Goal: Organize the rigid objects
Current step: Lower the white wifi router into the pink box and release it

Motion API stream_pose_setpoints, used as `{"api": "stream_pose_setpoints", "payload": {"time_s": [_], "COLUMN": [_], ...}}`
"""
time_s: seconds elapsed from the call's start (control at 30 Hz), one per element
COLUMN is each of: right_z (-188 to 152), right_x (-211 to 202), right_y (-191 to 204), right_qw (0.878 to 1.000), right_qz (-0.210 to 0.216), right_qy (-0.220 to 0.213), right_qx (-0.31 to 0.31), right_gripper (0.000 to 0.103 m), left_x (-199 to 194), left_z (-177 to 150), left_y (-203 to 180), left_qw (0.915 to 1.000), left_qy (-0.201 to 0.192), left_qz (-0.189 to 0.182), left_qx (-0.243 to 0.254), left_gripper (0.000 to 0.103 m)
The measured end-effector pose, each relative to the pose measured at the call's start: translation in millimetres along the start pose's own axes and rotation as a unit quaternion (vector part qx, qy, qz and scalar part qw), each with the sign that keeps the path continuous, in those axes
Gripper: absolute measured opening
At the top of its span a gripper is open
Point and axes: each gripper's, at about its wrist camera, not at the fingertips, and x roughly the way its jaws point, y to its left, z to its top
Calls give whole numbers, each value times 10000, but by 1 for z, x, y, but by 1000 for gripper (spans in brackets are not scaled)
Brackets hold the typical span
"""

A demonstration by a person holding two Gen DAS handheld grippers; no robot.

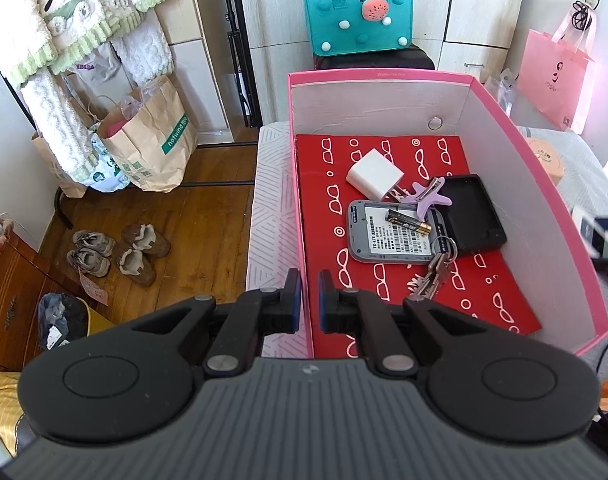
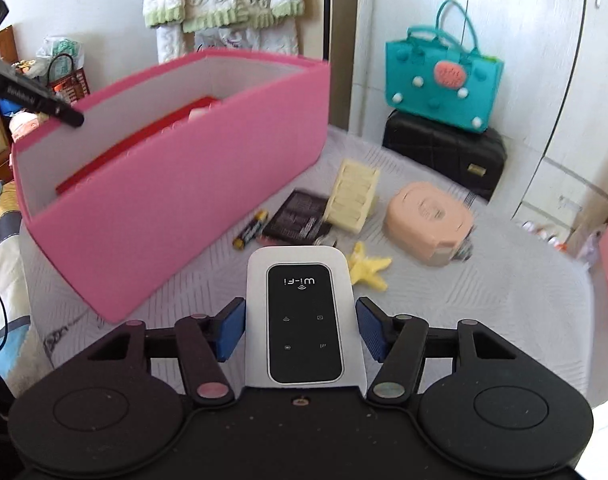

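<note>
Right wrist view: the right gripper pinches a Wi-Fi router at lower centre; a battery lies beyond, the pink box at left. Left gripper, nearly closed and holding nothing, straddles the box wall; keys lie inside.

A bed with a pale grey patterned cover carries everything. On its left side sits the pink box. Just right of the box's near end lies a battery, and touching it a flat black pack. A cream ridged block leans over that pack's right edge. Nearer lies a yellow star. Further right rests a peach case. At the far edge stands a black case.
</note>
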Motion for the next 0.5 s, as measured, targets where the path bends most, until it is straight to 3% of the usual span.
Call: {"api": "stream_pose_setpoints", "payload": {"time_s": [0.2, 0.3, 0.37, 0.5], "right_z": [49, 77, 93, 115], "right_x": [-34, -41, -33, 4], "right_y": [7, 24, 40, 74], "right_qw": [9969, 9890, 9817, 9708], "right_qz": [367, 1038, 1496, 1999], "right_qy": [-641, -916, -914, -516], "right_qx": [-287, -522, -743, -1219], "right_gripper": [65, 65, 65, 65], "left_x": [-2, -2, -3, -4], "left_z": [-8, -6, -5, -5], "left_y": [-6, -3, 1, 5], "left_qw": [9997, 9998, 9998, 9998], "left_qy": [-184, -179, -174, -180], "left_qz": [114, 38, -14, -92], "left_qx": [151, 79, 47, -31], "left_gripper": [6, 6, 6, 6]}}
